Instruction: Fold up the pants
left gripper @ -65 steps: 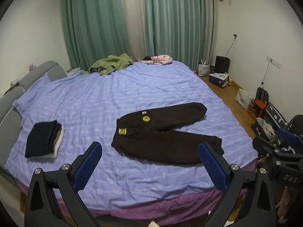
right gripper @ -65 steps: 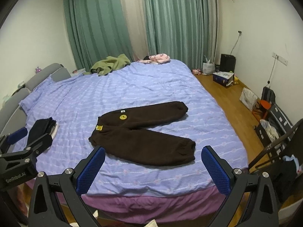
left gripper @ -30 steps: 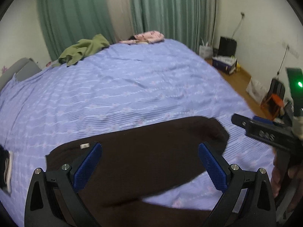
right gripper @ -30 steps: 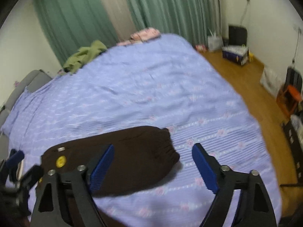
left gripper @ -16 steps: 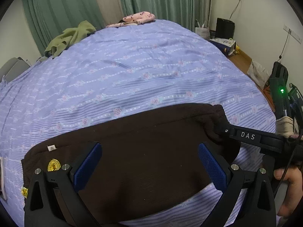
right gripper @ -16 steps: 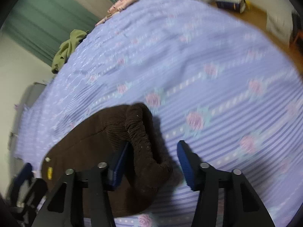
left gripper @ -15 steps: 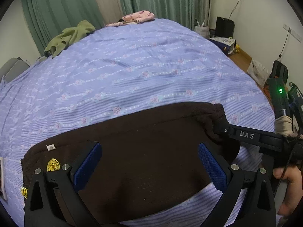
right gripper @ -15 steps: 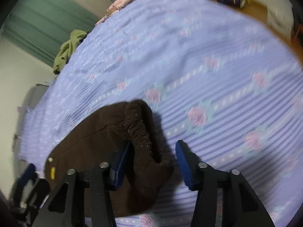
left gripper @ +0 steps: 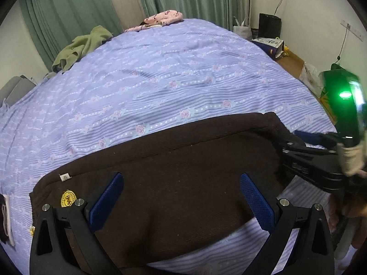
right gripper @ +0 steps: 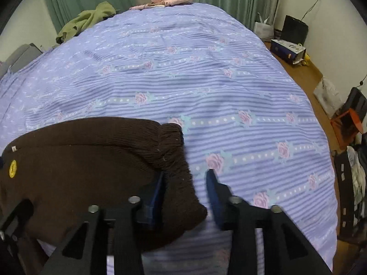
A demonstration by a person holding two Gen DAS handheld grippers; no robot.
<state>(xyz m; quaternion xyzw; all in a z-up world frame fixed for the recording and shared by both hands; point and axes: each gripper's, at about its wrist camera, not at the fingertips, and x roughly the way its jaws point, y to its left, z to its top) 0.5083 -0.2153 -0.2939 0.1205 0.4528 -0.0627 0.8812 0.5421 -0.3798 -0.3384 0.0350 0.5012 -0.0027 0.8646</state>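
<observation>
Dark brown pants [left gripper: 183,171] lie flat on the purple bed [left gripper: 172,80], waistband with a yellow patch [left gripper: 68,198] at the left, leg cuff at the right. My left gripper [left gripper: 181,197] is open, low over the middle of the upper leg. My right gripper [right gripper: 185,183] is partly closed around the ribbed cuff [right gripper: 174,160] of that leg, one pad on each side, not clamped. It also shows in the left wrist view [left gripper: 298,146] at the cuff end.
A green garment [left gripper: 80,45] and a pink garment [left gripper: 165,18] lie at the far side of the bed. A folded dark stack [left gripper: 4,220] sits at the left edge. Boxes and bags [right gripper: 289,48] stand on the wooden floor to the right.
Both grippers have come down from a distance to the pants. The right gripper's jaws have narrowed around the leg cuff; the left stays wide open over the leg.
</observation>
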